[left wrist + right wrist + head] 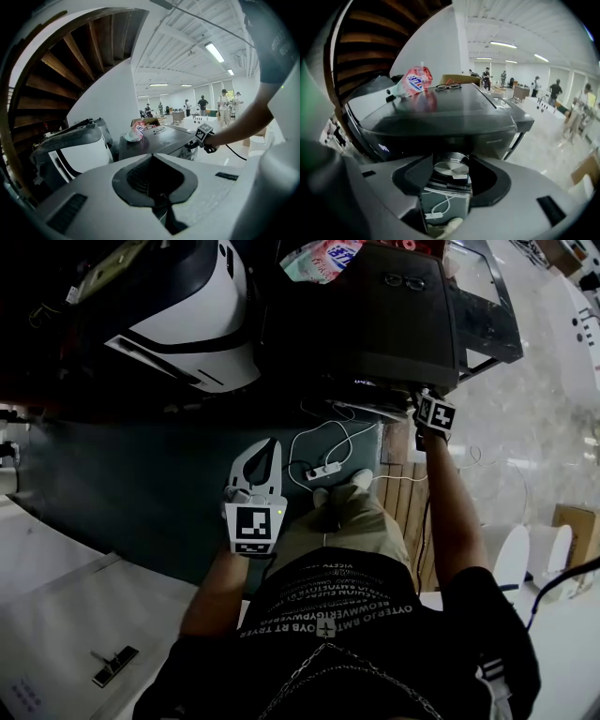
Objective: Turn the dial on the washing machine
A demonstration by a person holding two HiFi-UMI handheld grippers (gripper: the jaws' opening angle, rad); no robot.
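The dark washing machine (375, 324) stands ahead of me, its lid (440, 112) filling the right gripper view. A round silver dial (451, 168) sits on its front panel. My right gripper (451, 163) has a jaw on each side of that dial, and the pads sit flush against its rim. In the head view the right gripper (419, 399) is at the machine's front right corner, behind its marker cube. My left gripper (271, 443) hangs low over the dark floor, away from the machine, fingertips together and nothing held. The left gripper view shows those jaws (153, 157) closed.
A white and dark appliance (178, 306) stands left of the machine. A red and white pouch (412, 80) and a pair of glasses (449, 86) lie on the lid. A white power strip with cable (323, 470) lies on the floor by my feet. People stand far off in the hall.
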